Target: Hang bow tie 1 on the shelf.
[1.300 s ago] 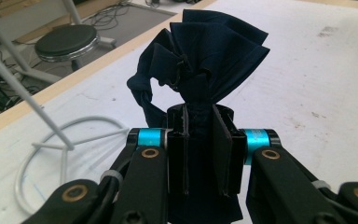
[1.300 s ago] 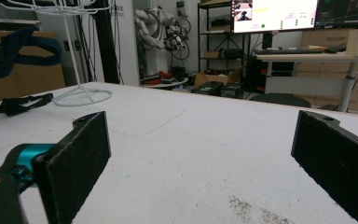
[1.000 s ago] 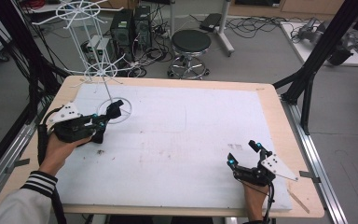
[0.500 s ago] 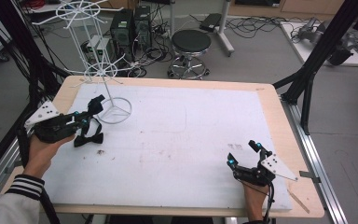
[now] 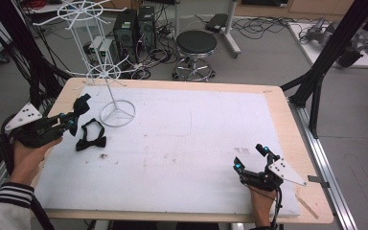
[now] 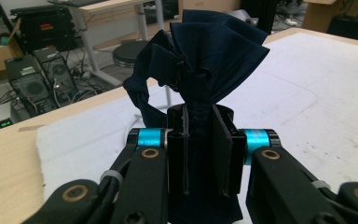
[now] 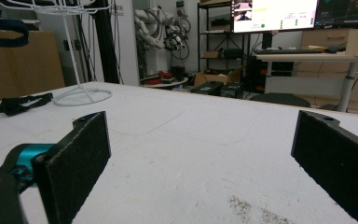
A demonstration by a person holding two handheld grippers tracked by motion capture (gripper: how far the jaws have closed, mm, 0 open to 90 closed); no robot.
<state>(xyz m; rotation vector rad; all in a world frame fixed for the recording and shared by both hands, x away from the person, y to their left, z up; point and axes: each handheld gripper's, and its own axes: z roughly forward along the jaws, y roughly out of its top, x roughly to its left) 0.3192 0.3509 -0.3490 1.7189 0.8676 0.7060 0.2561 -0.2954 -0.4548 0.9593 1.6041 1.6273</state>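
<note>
One dark navy fabric bow tie (image 6: 200,51) stayed clenched in my left claw (image 5: 74,116) (right claw (image 5: 251,156) released), near the table's left edge, beside the white wire rack (image 5: 117,113).

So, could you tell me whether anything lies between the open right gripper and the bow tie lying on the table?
Nothing visible does. From the right gripper, bare white mat runs across to the bow tie; the white wire stand sits just beyond it.

We see a dark navy bow tie (image 6: 200,56), a black bow tie (image 5: 90,135), a white wire stand (image 5: 109,79), a white mat (image 5: 182,148) and a black-and-white striped sleeve cuff (image 5: 14,193).
</note>
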